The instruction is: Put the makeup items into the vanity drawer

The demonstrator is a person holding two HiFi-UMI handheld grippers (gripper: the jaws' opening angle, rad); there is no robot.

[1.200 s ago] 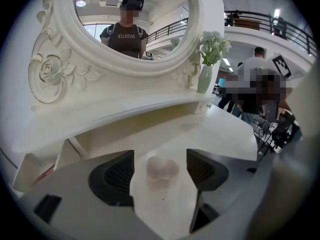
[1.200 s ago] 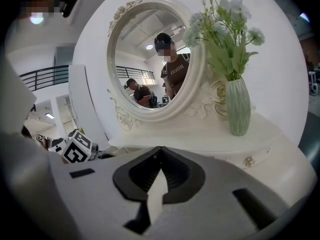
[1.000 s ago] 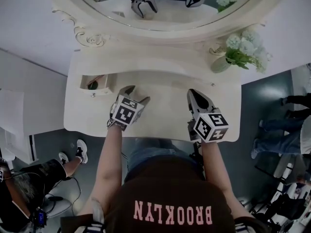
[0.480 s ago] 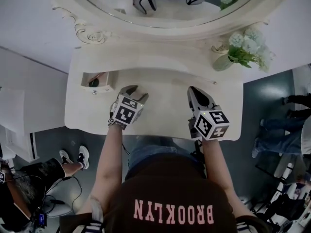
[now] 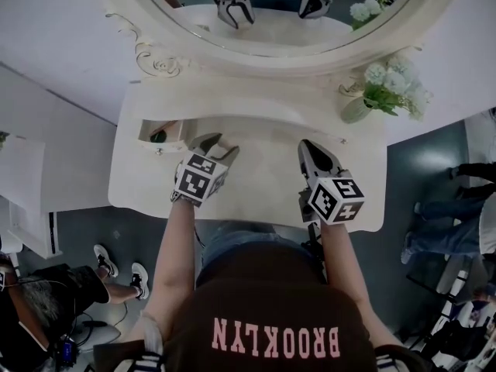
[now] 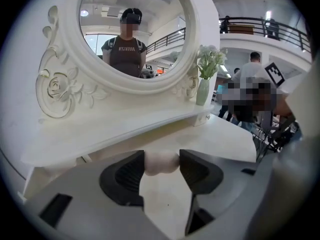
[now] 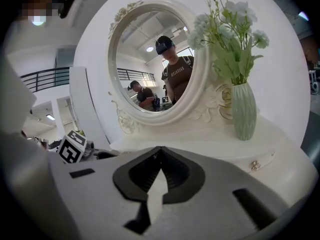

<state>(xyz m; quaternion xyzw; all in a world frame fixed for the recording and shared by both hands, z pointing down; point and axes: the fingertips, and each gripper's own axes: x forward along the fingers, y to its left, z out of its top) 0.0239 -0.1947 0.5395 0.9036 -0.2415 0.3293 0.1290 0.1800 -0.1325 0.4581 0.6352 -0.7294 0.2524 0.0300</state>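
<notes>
The left tool [image 6: 161, 156] half hides its pale pink item [image 6: 161, 165]; things in the drawer [image 5: 169, 144] are too small to tell.

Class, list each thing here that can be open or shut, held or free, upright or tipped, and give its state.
Drawer: open, with things inside.
Left gripper: shut on the sponge.
Sponge: pinched between the left jaws.
Right gripper: shut, empty.
Vase: upright, holding flowers.
</notes>
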